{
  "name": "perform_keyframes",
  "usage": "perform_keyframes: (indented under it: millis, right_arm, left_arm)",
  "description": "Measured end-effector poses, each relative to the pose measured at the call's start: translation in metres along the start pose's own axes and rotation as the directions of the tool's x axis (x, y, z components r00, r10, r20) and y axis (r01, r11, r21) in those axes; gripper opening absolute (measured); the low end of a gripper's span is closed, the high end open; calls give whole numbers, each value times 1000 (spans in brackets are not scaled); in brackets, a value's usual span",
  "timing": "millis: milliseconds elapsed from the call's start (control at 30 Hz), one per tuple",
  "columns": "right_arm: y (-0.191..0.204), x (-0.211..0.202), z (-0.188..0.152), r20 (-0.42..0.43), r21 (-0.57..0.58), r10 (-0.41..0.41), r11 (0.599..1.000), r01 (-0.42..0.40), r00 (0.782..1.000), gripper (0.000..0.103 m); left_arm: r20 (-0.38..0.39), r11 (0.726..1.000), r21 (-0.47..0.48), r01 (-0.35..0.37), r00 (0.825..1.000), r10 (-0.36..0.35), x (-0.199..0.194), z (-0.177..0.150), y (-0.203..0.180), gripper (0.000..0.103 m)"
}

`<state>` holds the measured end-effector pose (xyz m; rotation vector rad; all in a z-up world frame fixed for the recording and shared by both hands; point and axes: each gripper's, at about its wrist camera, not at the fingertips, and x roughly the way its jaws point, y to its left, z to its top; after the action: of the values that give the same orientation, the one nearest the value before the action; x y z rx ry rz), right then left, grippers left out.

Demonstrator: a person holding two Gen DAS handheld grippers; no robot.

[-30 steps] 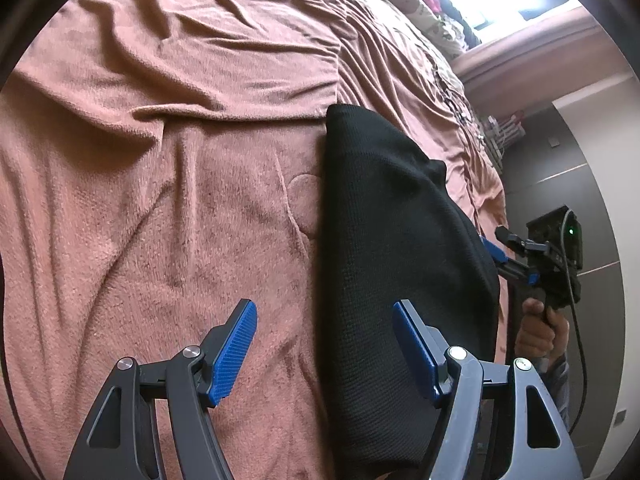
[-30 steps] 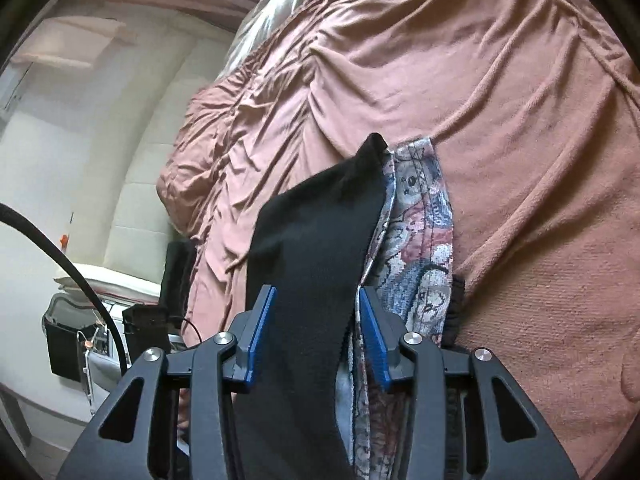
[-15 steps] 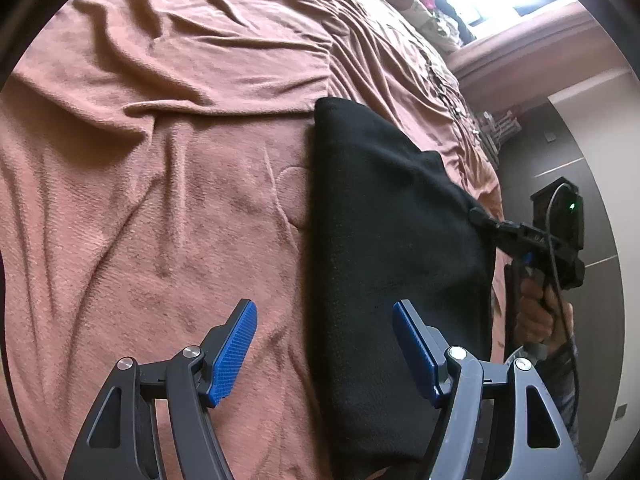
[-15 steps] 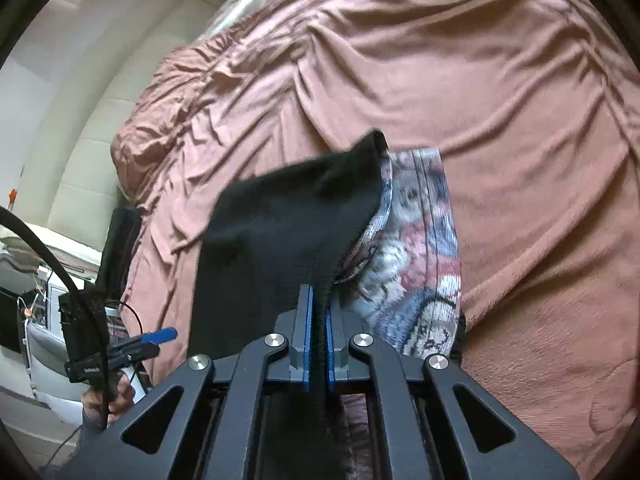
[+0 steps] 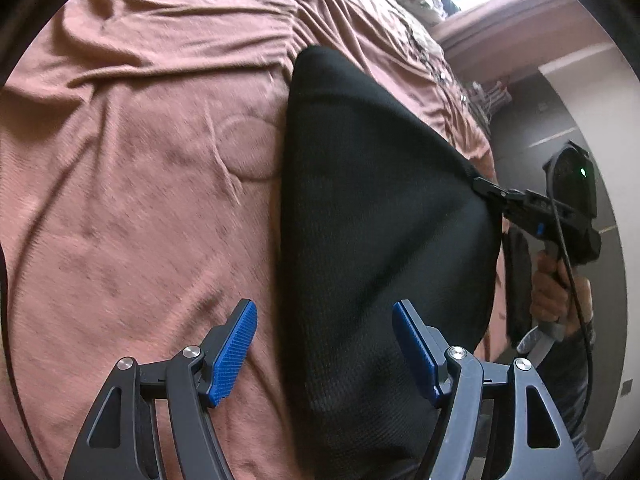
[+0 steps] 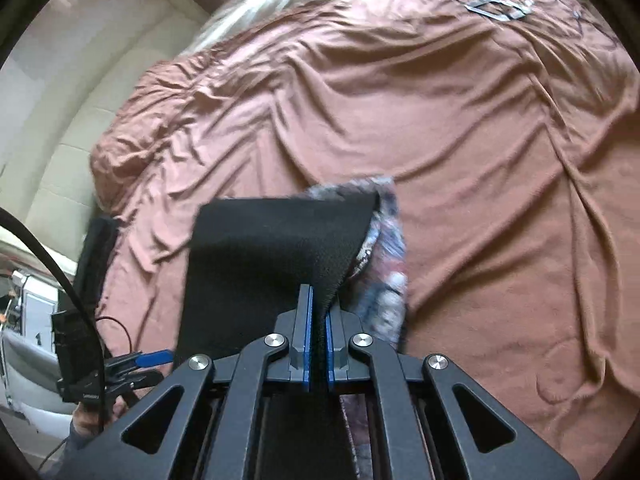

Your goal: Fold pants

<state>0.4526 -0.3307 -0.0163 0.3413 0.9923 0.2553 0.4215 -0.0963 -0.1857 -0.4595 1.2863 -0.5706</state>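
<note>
I see a rumpled pink-brown bedspread (image 5: 132, 184) filling the bed — pale wall (image 6: 52, 92) beyond. My right gripper (image 6: 318, 320) is clamped on the black pants (image 5: 372, 208), lifting one edge off it; my left gripper (image 5: 324, 344) hangs spread above them, holding nothing.

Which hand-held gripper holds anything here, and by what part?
The right hand-held gripper pinches the black pants at a lifted edge corner; the left hand-held gripper holds nothing.

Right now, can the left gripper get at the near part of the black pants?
Probably yes. The left gripper is open and the black pants already lie between its fingers, nothing covering them; the right gripper pinches another edge.
</note>
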Motion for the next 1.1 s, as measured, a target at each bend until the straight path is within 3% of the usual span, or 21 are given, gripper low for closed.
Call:
perform_keyframes:
  millis: [100, 167, 233, 533, 700, 967, 1100]
  right_arm:
    - [-11, 10, -7, -36, 43, 3, 999, -1, 999, 2]
    - [-15, 11, -7, -30, 66, 35, 997, -33, 999, 2]
    - [-16, 10, -5, -19, 82, 68, 994, -66, 998, 2]
    - [-32, 38, 15, -28, 119, 156, 981, -151, 987, 3]
    - [-29, 37, 16, -16, 78, 117, 990, -115, 993, 2]
    - [-28, 4, -5, 39, 96, 30, 995, -33, 999, 2]
    - [-25, 6, -15, 4, 95, 6, 995, -6, 1000, 5]
  left_arm:
    - [-15, 999, 26, -19, 1000, 19, 7, -5, -5, 71]
    - [-18, 999, 39, -27, 999, 28, 11, -8, -8, 55]
    - [-33, 999, 36, -20, 999, 21, 16, -8, -10, 49]
    - [-29, 1000, 19, -14, 999, 15, 18, -6, -9, 45]
    - [-32, 1000, 9, -4, 999, 4, 17, -5, -12, 45]
    - [3, 999, -27, 27, 1000, -27, 6, -6, -1, 46]
    - [-16, 1000, -21, 22, 1000, -23, 16, -12, 1, 45]
